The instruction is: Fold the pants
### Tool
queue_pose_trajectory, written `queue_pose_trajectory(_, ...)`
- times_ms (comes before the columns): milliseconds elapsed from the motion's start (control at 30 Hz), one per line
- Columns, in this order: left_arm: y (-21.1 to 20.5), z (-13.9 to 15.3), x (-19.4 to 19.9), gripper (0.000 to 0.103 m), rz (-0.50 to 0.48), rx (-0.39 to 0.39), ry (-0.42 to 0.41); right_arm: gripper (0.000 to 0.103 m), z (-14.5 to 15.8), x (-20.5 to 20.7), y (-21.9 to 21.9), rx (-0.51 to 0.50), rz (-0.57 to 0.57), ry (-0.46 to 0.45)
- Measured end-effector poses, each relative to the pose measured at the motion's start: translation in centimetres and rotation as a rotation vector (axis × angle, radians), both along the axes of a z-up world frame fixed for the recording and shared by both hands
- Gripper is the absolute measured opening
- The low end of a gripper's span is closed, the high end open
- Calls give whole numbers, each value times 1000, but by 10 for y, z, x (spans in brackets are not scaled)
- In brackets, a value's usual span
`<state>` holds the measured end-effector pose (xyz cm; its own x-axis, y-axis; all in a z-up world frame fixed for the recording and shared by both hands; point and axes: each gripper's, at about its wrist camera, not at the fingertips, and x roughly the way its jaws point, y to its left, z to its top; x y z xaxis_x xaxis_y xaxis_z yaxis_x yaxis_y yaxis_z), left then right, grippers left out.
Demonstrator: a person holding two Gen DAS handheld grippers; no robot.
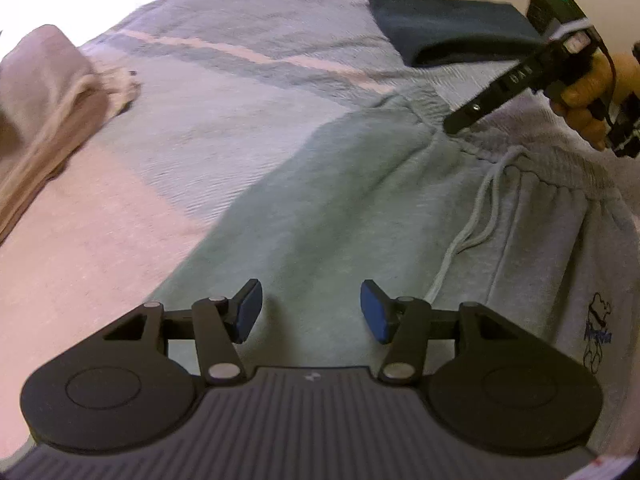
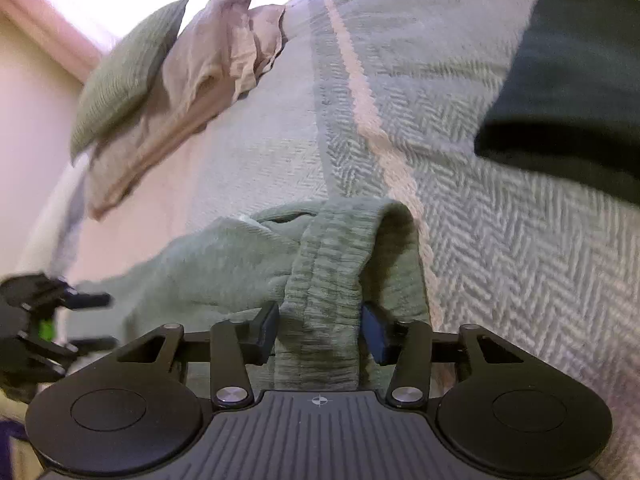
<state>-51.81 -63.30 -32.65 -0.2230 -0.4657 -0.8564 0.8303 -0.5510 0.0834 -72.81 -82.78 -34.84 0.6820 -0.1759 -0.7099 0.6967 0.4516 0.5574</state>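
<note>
Light grey sweatpants [image 1: 340, 200] lie spread on the bed, with a white drawstring [image 1: 484, 200] and a small blue print [image 1: 598, 332] near the waist. My left gripper [image 1: 311, 312] hovers open just over the pants' leg, nothing between its blue pads. In the right wrist view it shows at the far left [image 2: 96, 322]. My right gripper [image 2: 320, 330] is shut on the bunched elastic waistband [image 2: 324, 272], which rises in a fold between the fingers. From the left wrist view its tip [image 1: 456, 124] meets the waistband, and a hand [image 1: 592, 92] holds it.
A herringbone bedspread [image 2: 500, 240] with a pale stripe covers the bed. A dark folded garment [image 1: 440, 28] [image 2: 568, 80] lies beyond the waistband. A green pillow [image 2: 128, 72] and a pinkish pillow [image 2: 208, 68] [image 1: 44, 100] sit at the far left.
</note>
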Motion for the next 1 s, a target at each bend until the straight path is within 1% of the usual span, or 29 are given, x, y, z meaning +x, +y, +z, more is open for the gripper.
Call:
queue_pose_trajectory(67,-4,-9,-10,50,-15,21,-19,41,-13,-4,-8,40,-7,-31)
queue_pose_trajectory(167,-5,-19,-21,50,-49,32,-43,40,-17,-4,-13,50,-14,-62)
queue_pose_trajectory(233,-6,-22,-28,50,-61,35,-60,10,-16,-7,-17,68,-31,-40)
queue_pose_trajectory(267,-6,-19,-31,50,-68,30,-66,0,-13,-10,-19,80,-43,-32)
queue_pose_trajectory(300,-6,-13,-34,50,-79,18,-64,0,-3,-15,-21,71,-69,-21)
queue_pose_trajectory(333,-8,-6,-38,50,-88,1,-46,0,10,-19,-24,47,-78,-31)
queue_pose_trajectory(367,-12,-2,-41,50,-87,-8,-28,0,26,-21,-27,3,-81,-39)
queue_pose_trajectory(433,-26,-4,-49,50,-78,-15,-5,0,42,-19,-40,-56,-80,-46)
queue_pose_trajectory(500,-41,-15,-56,50,-74,-20,-13,0,34,-8,-56,-65,-68,-23)
queue_pose_trajectory(567,-51,-29,-57,51,-65,17,-23,0,14,5,-66,-68,-40,39)
queue_pose_trajectory(633,-51,-33,-55,52,-72,23,-20,0,-4,12,-67,-34,-27,85)
queue_pose_trajectory(700,-45,-26,-47,51,-58,19,-16,1,-2,9,-59,-57,-28,102)
queue_pose_trajectory(767,-35,-17,-35,50,-33,16,-16,2,9,3,-48,-91,-41,144)
queue_pose_trajectory(833,-21,-7,-20,50,-3,13,-24,9,23,-4,-29,-136,-69,201)
queue_pose_trajectory(900,-1,6,1,50,45,8,-31,12,39,-9,-7,-142,-74,186)
queue_pose_trajectory(1000,38,27,40,50,154,21,-57,17,57,-13,45,-131,-40,157)
